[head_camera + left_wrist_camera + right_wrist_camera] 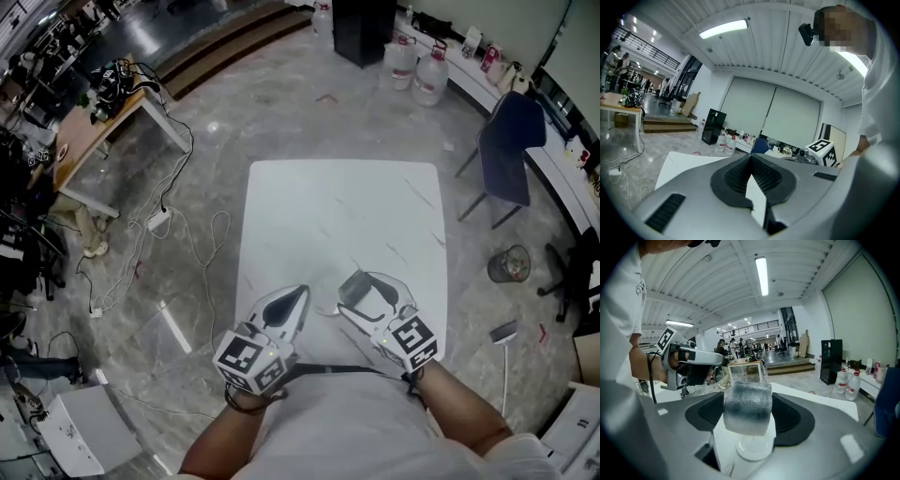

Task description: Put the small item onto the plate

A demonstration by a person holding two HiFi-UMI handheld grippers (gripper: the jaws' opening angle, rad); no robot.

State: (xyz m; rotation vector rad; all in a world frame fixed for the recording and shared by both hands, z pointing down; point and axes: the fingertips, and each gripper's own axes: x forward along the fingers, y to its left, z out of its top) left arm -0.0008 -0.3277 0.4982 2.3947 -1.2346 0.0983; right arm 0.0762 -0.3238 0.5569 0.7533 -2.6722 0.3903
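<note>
The small item is a clear, frosted block, and my right gripper is shut on it, the block filling the space between the dark pads. Directly under it a small clear round plate lies on the white table; the block hangs just above the plate. In the head view the right gripper is near the table's front edge with the block at its tip. My left gripper hovers beside it on the left, its jaws shut with nothing between them, tips meeting.
A blue chair stands right of the table, with a wire bin on the floor nearby. Water bottles stand at the far wall. A wooden desk and loose cables lie to the left.
</note>
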